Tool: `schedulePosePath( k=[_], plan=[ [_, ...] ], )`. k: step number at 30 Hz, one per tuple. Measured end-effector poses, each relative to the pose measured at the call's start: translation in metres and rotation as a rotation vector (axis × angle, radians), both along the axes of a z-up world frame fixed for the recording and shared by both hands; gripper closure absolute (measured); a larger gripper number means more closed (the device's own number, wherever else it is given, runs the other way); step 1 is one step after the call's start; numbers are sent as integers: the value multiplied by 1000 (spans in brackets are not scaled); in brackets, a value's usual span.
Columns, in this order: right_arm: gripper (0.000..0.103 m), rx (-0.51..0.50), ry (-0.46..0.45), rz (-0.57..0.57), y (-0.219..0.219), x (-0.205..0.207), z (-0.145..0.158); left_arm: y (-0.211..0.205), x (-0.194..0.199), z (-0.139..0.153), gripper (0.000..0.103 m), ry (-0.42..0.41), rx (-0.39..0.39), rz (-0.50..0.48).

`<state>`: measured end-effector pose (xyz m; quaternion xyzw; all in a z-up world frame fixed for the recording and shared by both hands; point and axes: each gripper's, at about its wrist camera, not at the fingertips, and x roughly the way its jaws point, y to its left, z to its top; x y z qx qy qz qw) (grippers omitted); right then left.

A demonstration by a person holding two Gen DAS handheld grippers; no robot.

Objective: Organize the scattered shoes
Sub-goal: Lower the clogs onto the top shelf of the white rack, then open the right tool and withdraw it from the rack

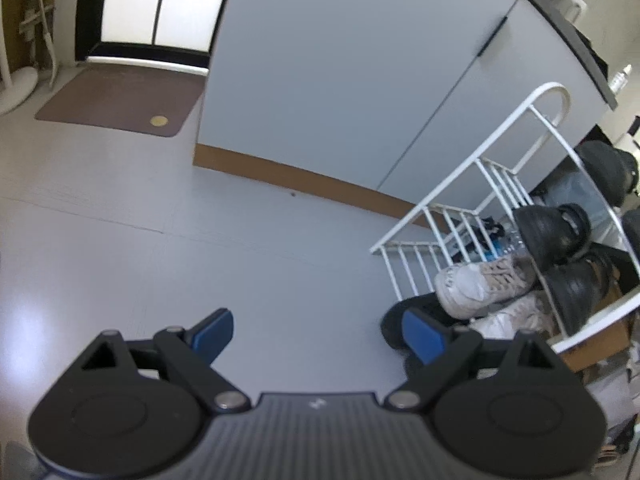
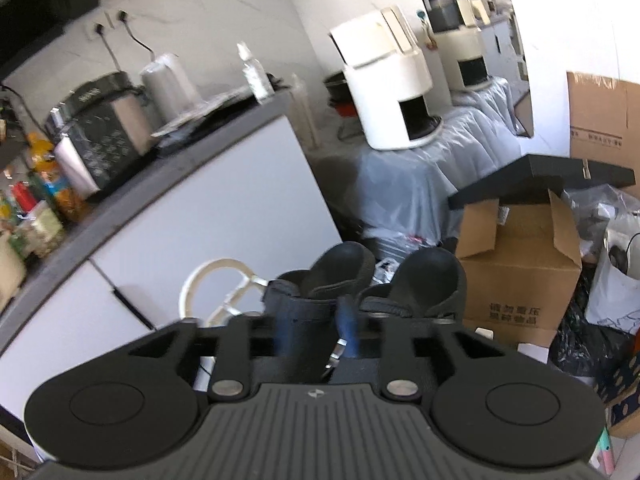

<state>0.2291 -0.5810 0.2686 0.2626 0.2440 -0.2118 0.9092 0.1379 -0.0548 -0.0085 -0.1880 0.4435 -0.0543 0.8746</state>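
The right gripper (image 2: 316, 334) pinches a black shoe (image 2: 320, 280), toe pointing far. The left gripper (image 1: 316, 334) gapes empty; the white rack (image 1: 500, 184) stands far right.

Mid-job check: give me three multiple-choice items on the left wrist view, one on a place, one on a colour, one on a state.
1. Where are the beige sneakers?
A on the brown mat
B low at the white shoe rack, beneath black shoes
C on the counter

2. What colour are the pads of the left tongs?
A red
B blue
C green

3. The left tongs are:
A shut on a sneaker
B shut on a black shoe
C open and empty

Key:
1. B, the sneakers lie under the rack's black shoes.
2. B, both pads show blue.
3. C, only floor shows between the spread pads.
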Motion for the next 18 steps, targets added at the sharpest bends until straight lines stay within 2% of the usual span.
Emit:
schedulePosePath(
  k=[4, 6, 11, 18],
  plan=[
    [46, -17, 0, 14, 14, -22, 0, -10, -5, 6, 10, -27, 18, -21],
    [31, -23, -9, 18, 19, -32, -2, -14, -7, 8, 10, -32, 30, -30],
    [11, -75, 3, 82, 40, -50, -9, -18, -14, 12, 10, -50, 49, -47],
    [1, -99, 35, 115, 61, -73, -17, -14, -28, 20, 10, -65, 37, -51]
  ],
)
